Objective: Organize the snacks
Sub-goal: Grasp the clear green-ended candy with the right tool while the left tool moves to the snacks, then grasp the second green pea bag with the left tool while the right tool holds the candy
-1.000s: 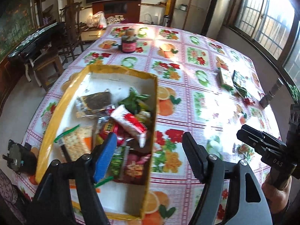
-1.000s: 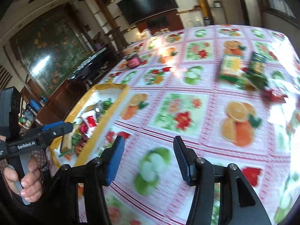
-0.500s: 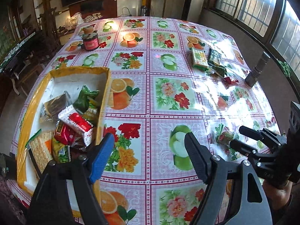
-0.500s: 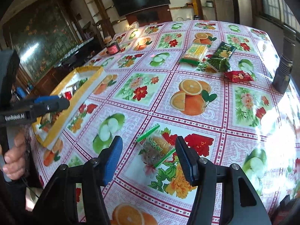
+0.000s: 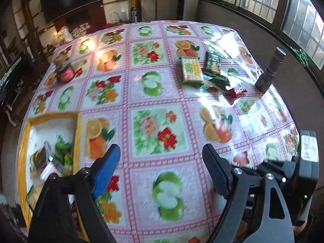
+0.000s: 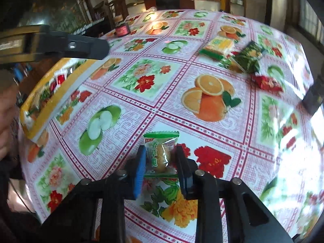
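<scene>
The right gripper [image 6: 160, 166] is closing its fingers on a small clear packet with green ends and a yellow snack inside [image 6: 161, 155], which lies on the fruit-print bench [image 6: 206, 121]. The left gripper [image 5: 160, 172] is opening, fingers wide with nothing between them. The yellow-rimmed white box [image 5: 78, 129] at the bench's left already holds several wrappers. About 4 packets remain by the far edge: a yellow-green pack [image 5: 191, 71], 2 dark green ones [image 5: 212, 63] and a red one [image 5: 236, 91]. Judging by this, more than half looks sorted.
</scene>
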